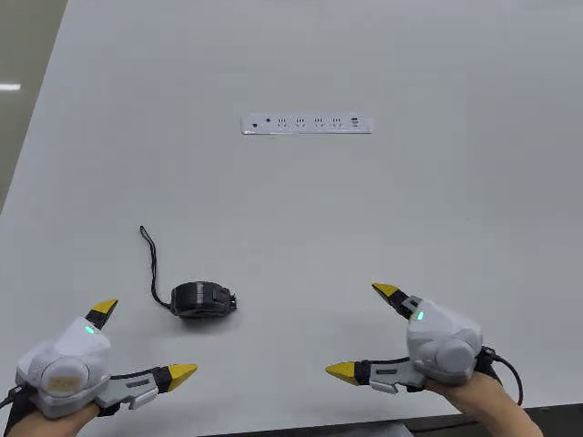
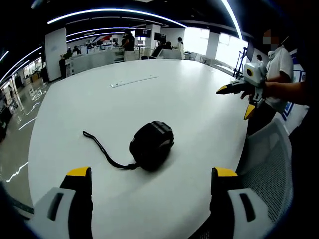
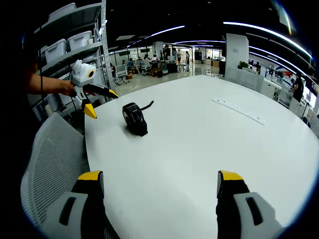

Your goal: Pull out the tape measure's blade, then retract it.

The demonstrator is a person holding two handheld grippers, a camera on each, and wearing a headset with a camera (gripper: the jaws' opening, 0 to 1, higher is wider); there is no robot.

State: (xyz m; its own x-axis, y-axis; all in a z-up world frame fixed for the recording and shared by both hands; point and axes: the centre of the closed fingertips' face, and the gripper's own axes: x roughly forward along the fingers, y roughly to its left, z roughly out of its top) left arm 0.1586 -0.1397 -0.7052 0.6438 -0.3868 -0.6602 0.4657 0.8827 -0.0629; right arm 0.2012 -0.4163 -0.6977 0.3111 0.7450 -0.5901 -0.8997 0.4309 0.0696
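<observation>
A black tape measure (image 1: 202, 299) lies on the white table (image 1: 301, 209), a thin black wrist cord (image 1: 151, 264) trailing away from it, blade inside. My left gripper (image 1: 141, 341) hovers open just left and nearer than it; in its own view the tape measure (image 2: 152, 144) sits right ahead between the yellow-tipped jaws. My right gripper (image 1: 364, 332) is open at the front right, well apart from the case. The right gripper view has the tape measure (image 3: 135, 118) far off to the left, near the left gripper (image 3: 99, 102). The right gripper (image 2: 239, 99) appears in the left gripper view too.
A white power strip (image 1: 306, 124) lies flat farther back on the table. The table's front edge (image 1: 364, 426) runs just below both grippers. A mesh chair back (image 3: 52, 164) stands by the table edge. An open office floor lies beyond.
</observation>
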